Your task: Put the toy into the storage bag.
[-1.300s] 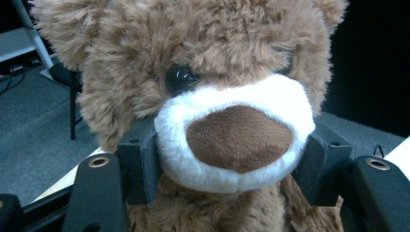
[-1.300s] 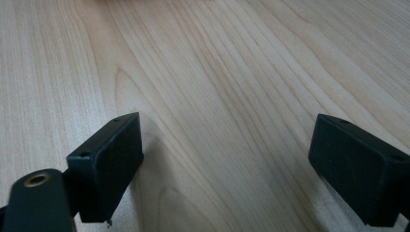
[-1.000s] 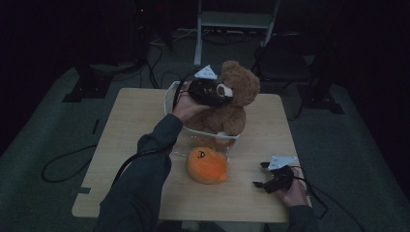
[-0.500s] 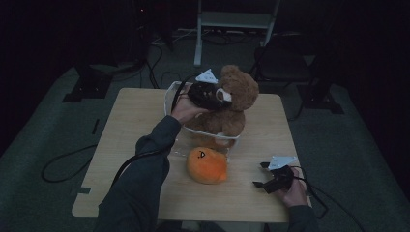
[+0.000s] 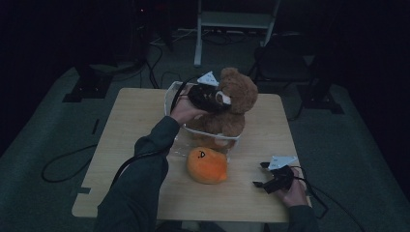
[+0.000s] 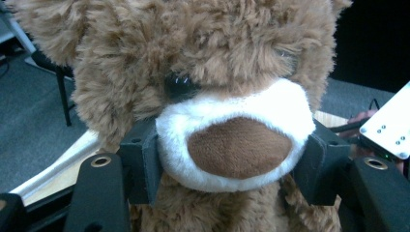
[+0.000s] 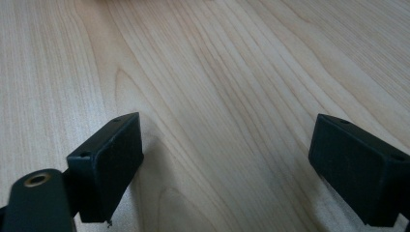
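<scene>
On the pale wood-grain counter [image 5: 130, 130], dark room around, cables on grey carpet, metal stand legs behind. Left tool [image 6: 232, 162] reached forward from the left forearm, clamped on the white muzzle of the brown teddy bear [image 5: 234, 104], pads pressing both sides of the snout. Bear upright in a clear plastic bin [image 5: 170, 94] mid-counter, fur shaggy, nose patch smooth brown. Orange round plush [image 5: 207, 165] just in front of bin, soft, small dark face mark. Right tool [image 7: 227, 159] low at near right corner of counter, jaws wide apart, nothing between, matte black pads over bare wood.
</scene>
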Demonstrator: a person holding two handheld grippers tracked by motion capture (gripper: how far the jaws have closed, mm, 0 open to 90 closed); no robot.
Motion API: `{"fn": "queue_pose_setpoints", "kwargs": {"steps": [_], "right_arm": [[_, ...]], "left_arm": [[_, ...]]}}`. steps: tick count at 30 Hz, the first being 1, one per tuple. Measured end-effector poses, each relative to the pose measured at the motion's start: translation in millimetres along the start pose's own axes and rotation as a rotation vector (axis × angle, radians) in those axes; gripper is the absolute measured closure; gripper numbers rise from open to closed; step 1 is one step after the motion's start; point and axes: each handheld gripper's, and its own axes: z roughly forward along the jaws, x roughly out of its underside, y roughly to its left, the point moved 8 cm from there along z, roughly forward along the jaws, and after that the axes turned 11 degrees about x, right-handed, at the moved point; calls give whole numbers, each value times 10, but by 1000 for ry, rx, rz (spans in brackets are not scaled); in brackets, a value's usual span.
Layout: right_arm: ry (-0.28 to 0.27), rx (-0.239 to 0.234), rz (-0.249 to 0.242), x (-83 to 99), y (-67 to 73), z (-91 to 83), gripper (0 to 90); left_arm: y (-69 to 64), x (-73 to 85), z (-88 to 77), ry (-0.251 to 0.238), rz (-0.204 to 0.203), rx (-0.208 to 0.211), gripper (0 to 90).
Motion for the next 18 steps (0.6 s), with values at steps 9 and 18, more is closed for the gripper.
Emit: {"fn": "queue_pose_setpoints", "kwargs": {"steps": [9,18], "right_arm": [[0,0,0,0,0,0,114],[0,0,0,0,0,0,114]], "left_arm": [[43,2,-23,-11,-22,-32,343],[85,-53,0,-63,-60,-66,287]]}}
